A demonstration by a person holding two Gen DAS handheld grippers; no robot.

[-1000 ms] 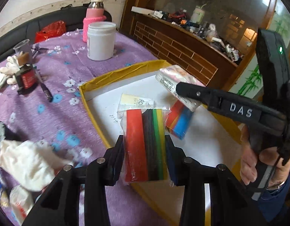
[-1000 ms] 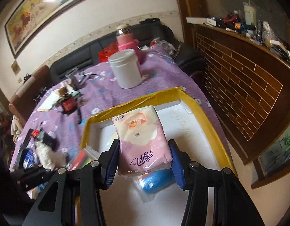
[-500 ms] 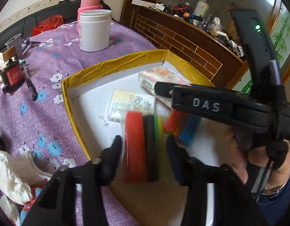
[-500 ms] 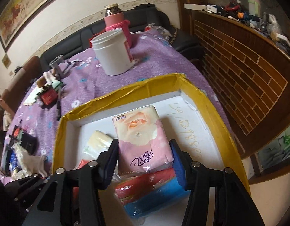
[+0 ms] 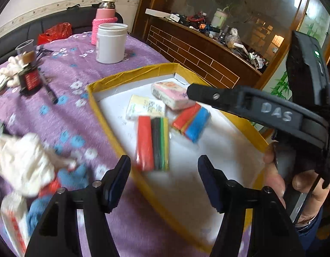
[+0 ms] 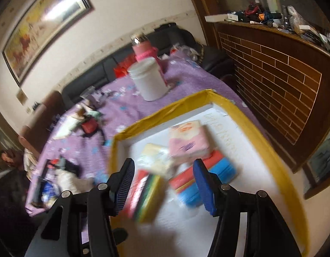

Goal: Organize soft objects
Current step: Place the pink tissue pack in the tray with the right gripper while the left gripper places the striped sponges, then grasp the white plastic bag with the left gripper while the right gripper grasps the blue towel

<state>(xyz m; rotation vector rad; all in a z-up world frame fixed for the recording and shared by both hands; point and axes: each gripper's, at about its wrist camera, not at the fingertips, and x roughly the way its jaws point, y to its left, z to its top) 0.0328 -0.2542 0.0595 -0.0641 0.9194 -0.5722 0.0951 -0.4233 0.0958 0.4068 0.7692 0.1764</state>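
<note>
Yellow-rimmed tray [image 5: 105, 83] on the desk holds the pink tissue pack [image 5: 171, 94] and striped sponge pack [image 5: 153, 142]. Left claw [image 5: 164, 178] and right claw [image 6: 164, 186] both released, empty.

left gripper [image 5: 164, 169]: jaws spread wide, holding nothing | right gripper [image 6: 164, 176]: jaws spread wide, holding nothing, its body reaching across the left wrist view | right hand [image 5: 293, 184]: wrapped around handle

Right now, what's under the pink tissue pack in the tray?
The pink tissue pack rests partly on the red-and-blue pack and the pale yellow packet. The tray floor beneath is hidden.
</note>
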